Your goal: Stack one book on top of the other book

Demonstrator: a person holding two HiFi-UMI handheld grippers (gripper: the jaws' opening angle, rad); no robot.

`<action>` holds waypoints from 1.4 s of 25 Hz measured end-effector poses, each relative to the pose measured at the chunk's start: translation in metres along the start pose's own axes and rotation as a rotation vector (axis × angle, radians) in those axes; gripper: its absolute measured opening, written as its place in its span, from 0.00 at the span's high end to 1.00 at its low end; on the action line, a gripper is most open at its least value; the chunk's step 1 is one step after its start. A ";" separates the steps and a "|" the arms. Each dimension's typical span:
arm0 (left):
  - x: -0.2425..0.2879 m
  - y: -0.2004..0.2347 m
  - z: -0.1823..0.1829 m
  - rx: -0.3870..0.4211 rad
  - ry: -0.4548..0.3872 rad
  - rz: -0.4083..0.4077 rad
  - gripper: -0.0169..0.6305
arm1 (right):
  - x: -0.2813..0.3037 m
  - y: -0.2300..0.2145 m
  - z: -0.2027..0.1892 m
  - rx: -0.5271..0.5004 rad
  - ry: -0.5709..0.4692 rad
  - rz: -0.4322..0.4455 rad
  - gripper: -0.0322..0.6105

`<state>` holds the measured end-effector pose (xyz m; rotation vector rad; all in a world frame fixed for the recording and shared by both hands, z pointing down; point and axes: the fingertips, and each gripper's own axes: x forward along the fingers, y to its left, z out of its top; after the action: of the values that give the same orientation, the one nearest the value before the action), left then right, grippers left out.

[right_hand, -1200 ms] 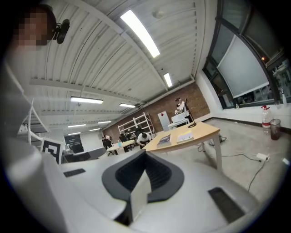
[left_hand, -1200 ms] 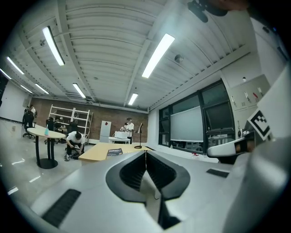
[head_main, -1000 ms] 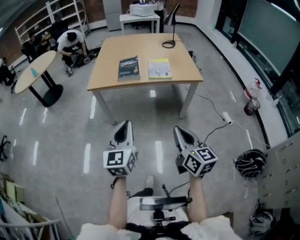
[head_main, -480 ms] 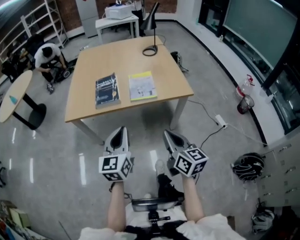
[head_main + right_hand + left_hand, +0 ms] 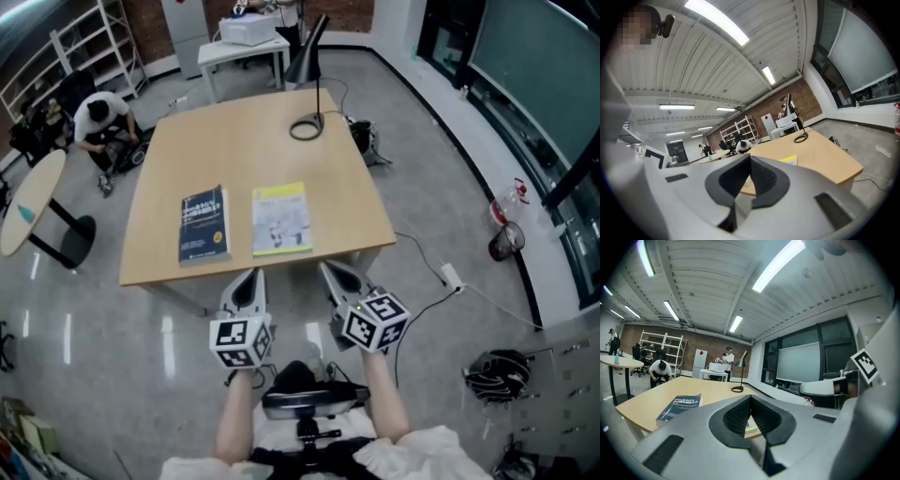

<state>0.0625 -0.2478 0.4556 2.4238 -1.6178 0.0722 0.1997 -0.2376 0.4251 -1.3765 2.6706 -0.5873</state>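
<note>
Two books lie side by side near the front edge of a wooden table (image 5: 244, 141): a dark blue book (image 5: 203, 224) on the left and a yellow-and-white book (image 5: 281, 217) on the right. My left gripper (image 5: 253, 277) is shut and empty, just short of the table's front edge, below the gap between the books. My right gripper (image 5: 331, 273) is also shut and empty, just below the yellow book's near right corner. The left gripper view shows the blue book (image 5: 679, 407) ahead on the left past the shut left gripper (image 5: 750, 397). In the right gripper view the yellow book (image 5: 788, 160) peeks past the shut right gripper (image 5: 750, 155).
A black desk lamp (image 5: 309, 66) with a round base stands at the table's far side. A person (image 5: 98, 122) crouches at the far left by a round table (image 5: 33, 202). A white table (image 5: 242, 42) stands behind. Cables, a power strip (image 5: 450, 275) and a helmet (image 5: 497, 373) lie on the floor at right.
Both grippers, still shut, have come forward across the floor to the table's front edge. The table and books now appear much nearer and lower in the head view.
</note>
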 end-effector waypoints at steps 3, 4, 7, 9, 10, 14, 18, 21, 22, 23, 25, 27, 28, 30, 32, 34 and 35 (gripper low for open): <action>0.025 0.013 0.004 -0.042 -0.007 0.020 0.95 | 0.017 -0.023 -0.004 0.013 0.031 -0.014 0.95; 0.034 0.016 0.008 -0.057 -0.022 0.022 0.95 | 0.022 -0.029 -0.003 0.008 0.038 -0.019 0.95; 0.061 0.029 0.018 -0.078 -0.039 0.024 0.95 | 0.039 -0.042 0.009 -0.017 0.025 -0.027 0.96; 0.083 0.037 0.023 -0.082 -0.035 0.020 0.95 | 0.056 -0.053 0.021 -0.028 0.015 -0.038 0.95; 0.092 0.039 0.026 -0.077 -0.034 0.014 0.95 | 0.065 -0.059 0.026 -0.030 0.012 -0.047 0.95; 0.125 0.043 0.028 -0.038 -0.004 -0.029 0.95 | 0.091 -0.085 0.034 -0.015 0.006 -0.096 0.95; 0.154 0.054 0.016 -0.029 0.059 -0.055 0.95 | 0.117 -0.099 0.025 0.006 0.023 -0.130 0.95; 0.170 0.060 -0.007 -0.043 0.129 -0.048 0.95 | 0.135 -0.110 -0.001 0.044 0.089 -0.125 0.95; 0.174 0.062 -0.017 -0.050 0.157 -0.044 0.95 | 0.142 -0.114 -0.012 0.063 0.121 -0.119 0.95; 0.179 0.065 -0.028 -0.056 0.188 -0.040 0.95 | 0.150 -0.118 -0.025 0.080 0.156 -0.114 0.95; 0.185 0.072 -0.054 -0.066 0.261 -0.027 0.95 | 0.167 -0.125 -0.051 0.100 0.235 -0.113 0.95; 0.188 0.078 -0.077 -0.074 0.321 -0.014 0.95 | 0.178 -0.129 -0.071 0.095 0.302 -0.111 0.96; 0.190 0.080 -0.086 -0.077 0.343 -0.008 0.95 | 0.183 -0.131 -0.077 0.090 0.329 -0.108 0.95; 0.199 0.085 -0.097 -0.084 0.378 0.001 0.95 | 0.195 -0.135 -0.087 0.077 0.379 -0.097 0.95; 0.208 0.092 -0.109 -0.083 0.428 0.014 0.95 | 0.210 -0.144 -0.100 0.057 0.444 -0.103 0.96; 0.214 0.097 -0.127 -0.074 0.503 0.037 0.95 | 0.221 -0.155 -0.123 0.051 0.533 -0.120 0.95; 0.216 0.100 -0.137 -0.073 0.542 0.048 0.95 | 0.224 -0.159 -0.136 0.054 0.582 -0.127 0.95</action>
<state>0.0667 -0.4503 0.6404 2.0621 -1.3932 0.6085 0.1556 -0.4591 0.6321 -1.5624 2.9608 -1.2329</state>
